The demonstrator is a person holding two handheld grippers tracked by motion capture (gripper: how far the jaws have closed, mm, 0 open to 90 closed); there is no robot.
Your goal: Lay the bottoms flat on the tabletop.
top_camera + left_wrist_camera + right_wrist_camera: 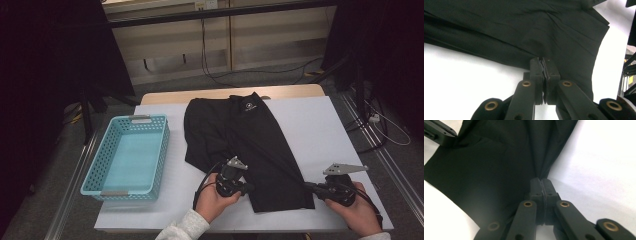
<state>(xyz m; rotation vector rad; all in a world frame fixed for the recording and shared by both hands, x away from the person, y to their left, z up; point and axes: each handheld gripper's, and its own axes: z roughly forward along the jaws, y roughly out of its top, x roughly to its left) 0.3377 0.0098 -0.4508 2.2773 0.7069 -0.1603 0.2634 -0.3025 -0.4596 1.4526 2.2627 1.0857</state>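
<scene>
Black shorts (245, 145) lie spread on the white table (320, 130), waistband with a small round white logo toward the far edge, one leg running down toward the near edge. Left gripper (246, 188) sits at the near left edge of that leg, held in the person's left hand (212, 200); in the left gripper view its jaws are pressed together with a fold of the black fabric (544, 37) pinched between the tips (544, 61). Right gripper (309, 186) meets the near right edge of the same leg, held in the right hand (357, 212); in the right gripper view its jaws are likewise closed on a gathered pleat of the shorts (499, 165) at the tips (541, 181), cloth puckering upward from the pinch point. Fabric between the two grippers lies flat on the table. Turquoise perforated plastic basket (102, 172) stands to the left of the shorts, apart from them.
</scene>
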